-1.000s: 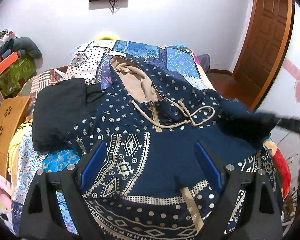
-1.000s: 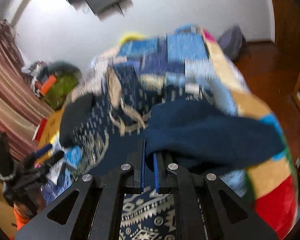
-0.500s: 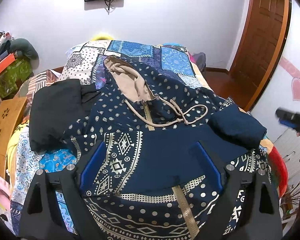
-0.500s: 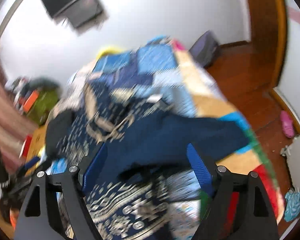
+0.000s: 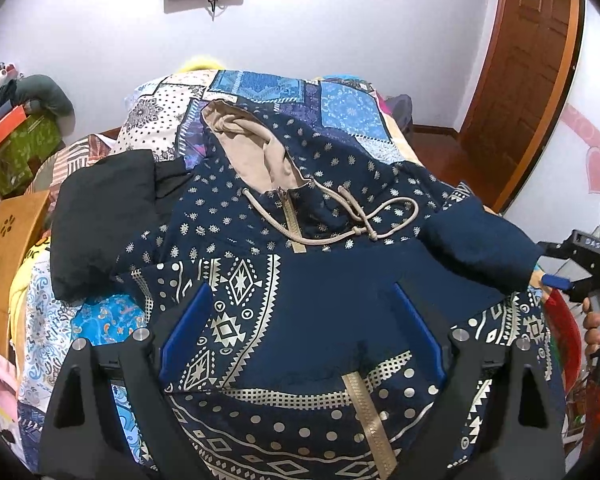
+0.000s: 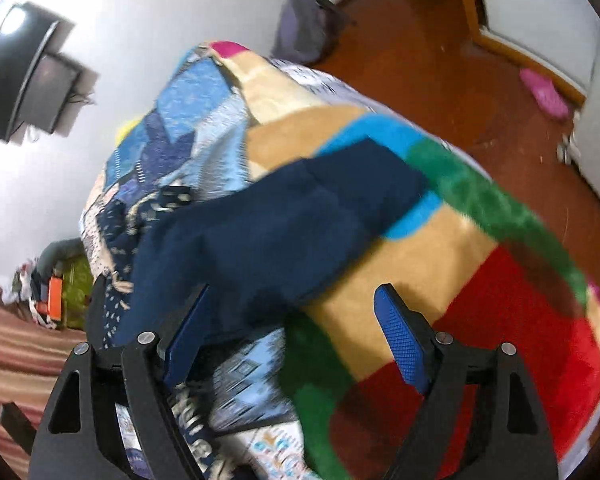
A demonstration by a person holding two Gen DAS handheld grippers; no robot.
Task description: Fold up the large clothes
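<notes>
The hoodie point(image 5: 284, 272) is spread front-up on the bed point(image 5: 340, 104), filling the middle of the left wrist view, hood toward the top of the frame. Its plain navy sleeve point(image 5: 476, 248) is now laid across the right side of the chest, cuff toward the right edge of the frame; a second ago that sleeve was pinched between the right gripper's point(image 6: 296, 340) jaws, and it has since been let go. In the right wrist view the jaws are seen spread and closing slightly, with the sleeve point(image 6: 284, 232) lying beyond them and nothing pressed between the pads; the picture is blurred, so the hand appears to be moving away toward the lower right of the bed. The left gripper point(image 5: 300, 340) is held over the hem area, jaws spread wide, gripping nothing, as it was before. The right-sleeve fold is judged done; the other sleeve and the body folds seem to remain.
</notes>
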